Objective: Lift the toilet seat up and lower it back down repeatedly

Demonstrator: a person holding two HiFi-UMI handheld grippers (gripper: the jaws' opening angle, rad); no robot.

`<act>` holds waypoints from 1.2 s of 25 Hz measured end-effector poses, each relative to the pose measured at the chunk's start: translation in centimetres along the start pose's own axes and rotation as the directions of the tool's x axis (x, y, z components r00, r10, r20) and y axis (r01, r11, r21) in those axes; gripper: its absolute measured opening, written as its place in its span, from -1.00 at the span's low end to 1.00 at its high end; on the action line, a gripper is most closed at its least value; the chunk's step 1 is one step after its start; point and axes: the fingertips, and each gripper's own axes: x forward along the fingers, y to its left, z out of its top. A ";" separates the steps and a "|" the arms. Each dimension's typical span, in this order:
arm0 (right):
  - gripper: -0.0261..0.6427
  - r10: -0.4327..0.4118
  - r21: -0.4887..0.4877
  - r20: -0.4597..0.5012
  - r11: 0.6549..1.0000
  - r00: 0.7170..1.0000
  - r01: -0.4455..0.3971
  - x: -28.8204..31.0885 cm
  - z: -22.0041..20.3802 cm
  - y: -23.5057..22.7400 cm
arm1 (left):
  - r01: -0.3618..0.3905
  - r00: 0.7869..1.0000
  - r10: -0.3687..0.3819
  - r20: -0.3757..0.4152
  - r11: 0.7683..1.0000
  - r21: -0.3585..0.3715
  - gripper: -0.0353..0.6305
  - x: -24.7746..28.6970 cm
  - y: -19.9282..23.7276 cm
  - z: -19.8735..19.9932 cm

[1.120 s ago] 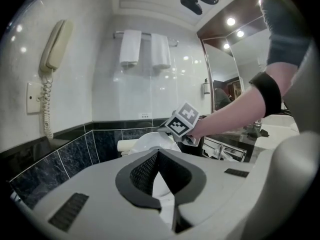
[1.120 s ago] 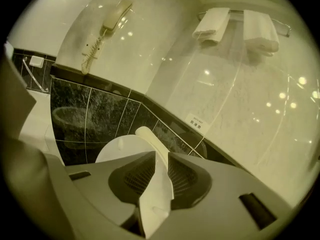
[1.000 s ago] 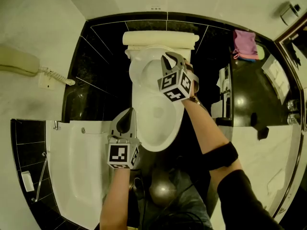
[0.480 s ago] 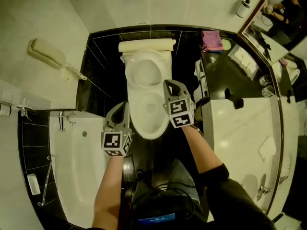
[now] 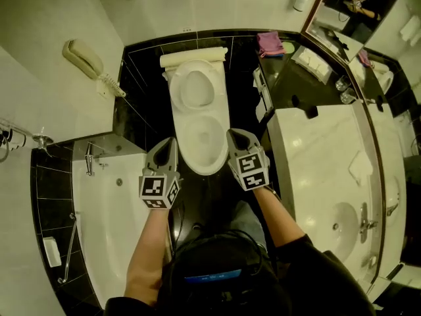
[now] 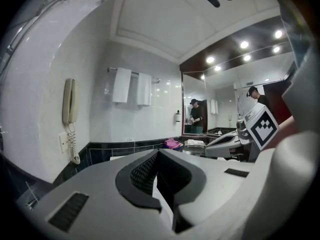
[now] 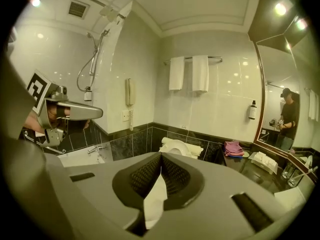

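The white toilet (image 5: pixel 199 133) stands in the middle of the head view. Its seat (image 5: pixel 195 88) is raised and leans back against the tank; in the right gripper view the seat (image 7: pixel 176 146) shows upright beyond the jaws. My left gripper (image 5: pixel 165 150) hovers off the bowl's front left, my right gripper (image 5: pixel 235 139) off its front right, and neither touches the toilet. In the left gripper view the left gripper (image 6: pixel 158 153) has its tips together with nothing between them. In its own view the right gripper (image 7: pixel 161 157) is likewise shut and empty.
A white bathtub (image 5: pixel 108 232) lies at the left with a wall phone (image 5: pixel 82 58) above it. To the right runs a vanity counter (image 5: pixel 316 170) with a basin (image 5: pixel 339 228). A pink cloth (image 5: pixel 270 43) lies on the dark ledge. A person shows in the mirror (image 7: pixel 287 116).
My right gripper has drawn back from over the raised seat to the bowl's front right, and its jaws have closed. The head view has pulled back; the left gripper stays by the bowl's front left.
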 end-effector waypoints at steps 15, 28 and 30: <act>-0.90 -0.039 0.012 -0.012 0.999 0.999 0.039 -7.4 -3.1 3.1 | 0.034 0.999 -0.034 0.001 0.999 0.040 -0.94 -6.5 -3.5 -0.3; -0.90 -0.045 0.007 -0.022 0.999 0.999 0.045 -7.8 -3.8 2.8 | 0.028 1.000 -0.028 0.008 0.999 0.020 -0.93 -6.8 -4.0 -0.6; -0.90 -0.041 0.007 -0.024 0.999 0.999 0.042 -7.7 -4.0 2.7 | 0.028 1.000 -0.028 0.007 0.999 0.021 -0.93 -6.6 -4.2 -0.8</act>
